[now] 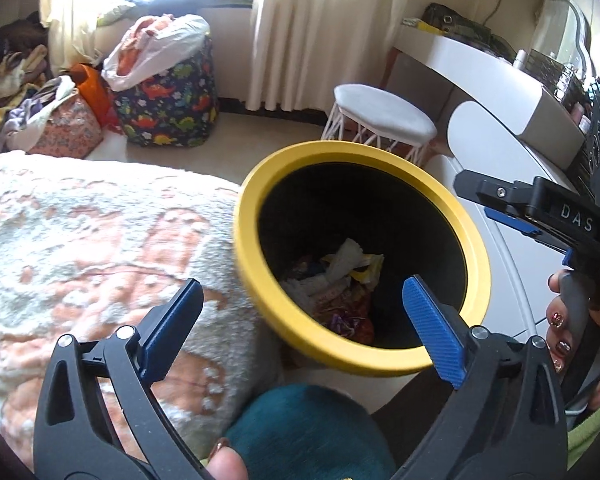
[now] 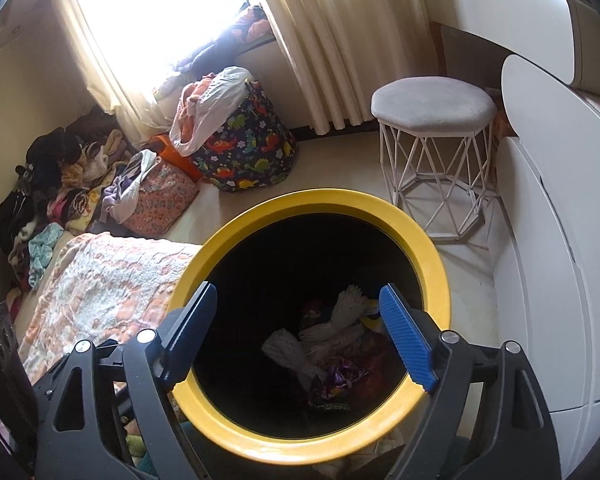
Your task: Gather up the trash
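A round bin with a yellow rim [image 1: 324,152] and a black inside stands beside the bed. At its bottom lies trash [image 1: 340,280]: crumpled white paper and colourful wrappers. My left gripper [image 1: 302,284] is open and empty, held over the bin's near rim, with one blue finger above the blanket and the other over the bin's mouth. In the right wrist view the same rim [image 2: 324,200] fills the middle, and the trash [image 2: 332,340] shows deep inside. My right gripper [image 2: 299,288] is open with nothing between its fingers, straight above the opening.
A peach-and-white blanket [image 1: 80,248] covers the bed left of the bin. A white wire stool [image 2: 432,112] and a white dresser [image 2: 548,260] stand to the right. A dinosaur-print bag [image 2: 248,148] and a pile of clothes [image 2: 60,184] sit by the curtains.
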